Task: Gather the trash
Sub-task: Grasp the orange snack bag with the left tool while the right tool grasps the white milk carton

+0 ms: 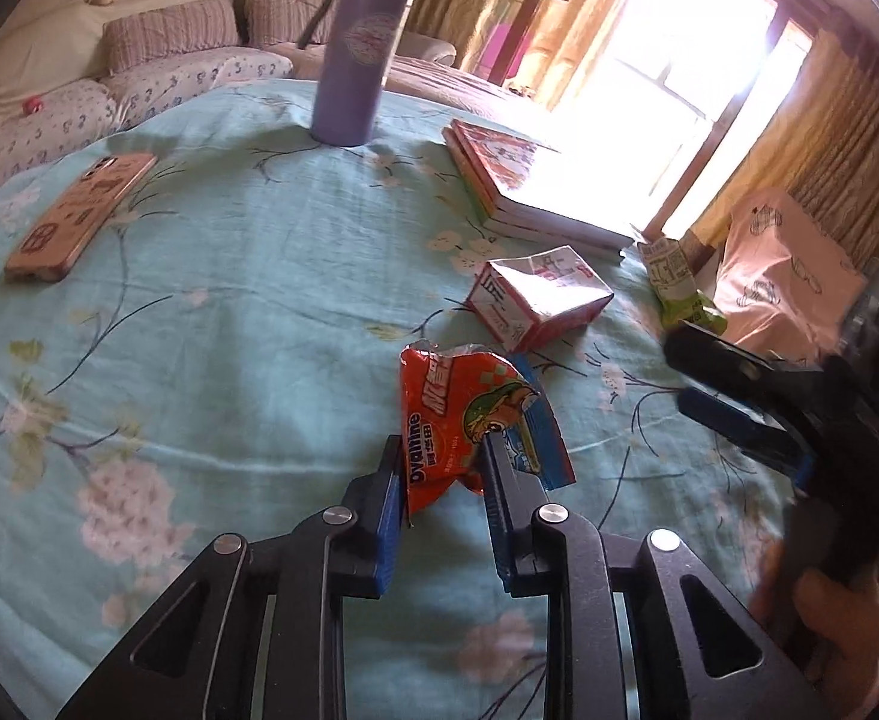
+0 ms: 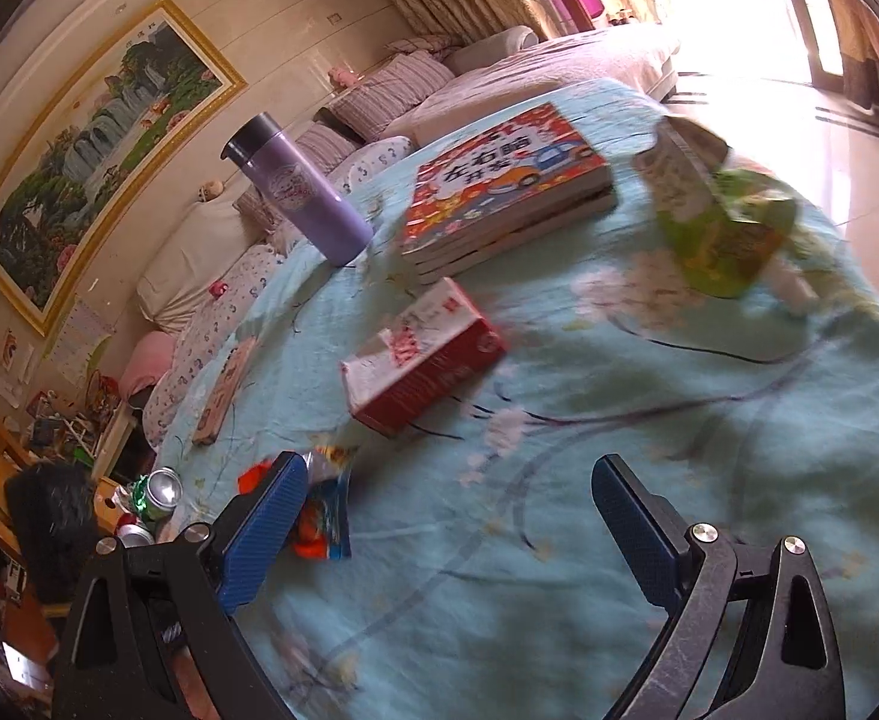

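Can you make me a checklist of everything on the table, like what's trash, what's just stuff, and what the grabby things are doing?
Surface: round table under a light blue flowered cloth, slightly wrinkled.
Job's things: orange snack wrapper between the left gripper's pads; red and white carton lying on its side mid-table; green pouch near the table's edge.
Clutter: purple tumbler upright; stack of books; phone lying flat.
Grippers: left gripper shut on the wrapper; right gripper open, nothing between its pads.
Cables: nothing seen.
Surroundings: sofa with cushions, framed painting, curtains by a bright window, drink cans beyond the table's edge.
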`<state>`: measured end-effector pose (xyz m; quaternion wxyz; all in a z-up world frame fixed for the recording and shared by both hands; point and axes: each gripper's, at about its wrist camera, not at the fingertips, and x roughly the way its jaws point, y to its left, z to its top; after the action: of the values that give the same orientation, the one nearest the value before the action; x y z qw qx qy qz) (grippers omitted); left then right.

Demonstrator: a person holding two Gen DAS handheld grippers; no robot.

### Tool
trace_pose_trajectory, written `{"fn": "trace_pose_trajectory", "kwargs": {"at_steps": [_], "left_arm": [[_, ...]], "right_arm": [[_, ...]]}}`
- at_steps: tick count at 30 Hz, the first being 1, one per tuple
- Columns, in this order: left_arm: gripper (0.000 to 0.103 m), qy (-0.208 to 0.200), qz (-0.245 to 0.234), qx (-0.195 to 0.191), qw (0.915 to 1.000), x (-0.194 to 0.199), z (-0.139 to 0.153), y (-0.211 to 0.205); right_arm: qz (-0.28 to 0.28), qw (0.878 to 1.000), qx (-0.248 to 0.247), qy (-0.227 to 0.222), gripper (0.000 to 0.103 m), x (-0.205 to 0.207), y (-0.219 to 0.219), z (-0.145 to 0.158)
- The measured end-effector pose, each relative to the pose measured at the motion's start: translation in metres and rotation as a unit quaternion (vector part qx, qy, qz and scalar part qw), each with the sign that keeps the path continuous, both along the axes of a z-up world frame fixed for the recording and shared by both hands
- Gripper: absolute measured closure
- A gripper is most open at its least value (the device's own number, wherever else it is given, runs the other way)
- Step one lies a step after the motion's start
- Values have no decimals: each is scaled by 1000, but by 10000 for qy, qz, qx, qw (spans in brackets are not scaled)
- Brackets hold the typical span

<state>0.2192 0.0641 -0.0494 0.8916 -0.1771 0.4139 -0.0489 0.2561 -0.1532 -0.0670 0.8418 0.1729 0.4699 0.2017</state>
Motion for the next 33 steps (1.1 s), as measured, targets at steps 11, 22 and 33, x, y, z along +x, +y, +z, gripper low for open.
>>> {"fn": "trace_pose_trajectory", "kwargs": {"at_steps": [11, 22, 33], "left_arm": [[80, 120, 58, -138, 9998, -16, -6, 13], [80, 98, 63, -205, 9997, -21, -4, 16], [80, -134, 327, -130, 9993, -45, 7, 34]], "right_arm": [[-15, 9990, -434, 145, 8, 53, 44, -24], [501, 9978, -441, 34, 103, 27, 21, 0], [-64, 9983, -584, -23, 22, 31, 63, 2]]}}
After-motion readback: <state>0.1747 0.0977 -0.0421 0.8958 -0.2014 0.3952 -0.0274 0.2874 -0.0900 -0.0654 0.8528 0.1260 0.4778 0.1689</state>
